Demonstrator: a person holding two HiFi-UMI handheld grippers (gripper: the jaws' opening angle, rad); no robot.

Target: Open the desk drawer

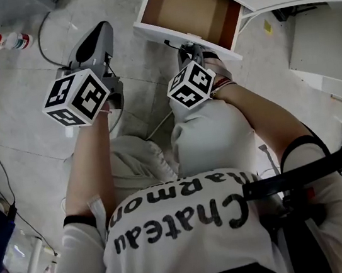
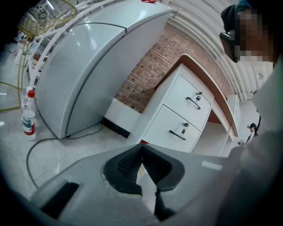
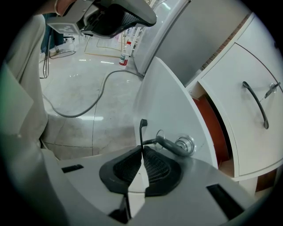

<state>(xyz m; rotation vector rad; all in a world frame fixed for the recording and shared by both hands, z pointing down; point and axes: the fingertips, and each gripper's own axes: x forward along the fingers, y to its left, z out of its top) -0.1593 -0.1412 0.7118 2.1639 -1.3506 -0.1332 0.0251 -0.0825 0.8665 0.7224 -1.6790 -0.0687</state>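
The white desk drawer (image 1: 207, 39) stands pulled out, its brown inside (image 1: 183, 7) bare. My right gripper (image 1: 187, 50) points down at the drawer's front (image 3: 170, 106) and is shut on its thin black handle (image 3: 142, 129); one end of the handle sticks up from between the closed pads. A key on a ring (image 3: 170, 145) hangs in the lock beside it. A closed drawer with a curved handle (image 3: 255, 103) sits above. My left gripper (image 1: 96, 38) hangs in the air to the left, shut (image 2: 142, 148) with nothing in it.
Bottles (image 1: 10, 41) stand on the tiled floor by a large grey curved cabinet (image 2: 88, 66). A grey cable (image 3: 88, 103) loops over the floor. Two closed drawers (image 2: 185, 114) show on the white desk. The person's knees (image 1: 212, 136) lie below the grippers.
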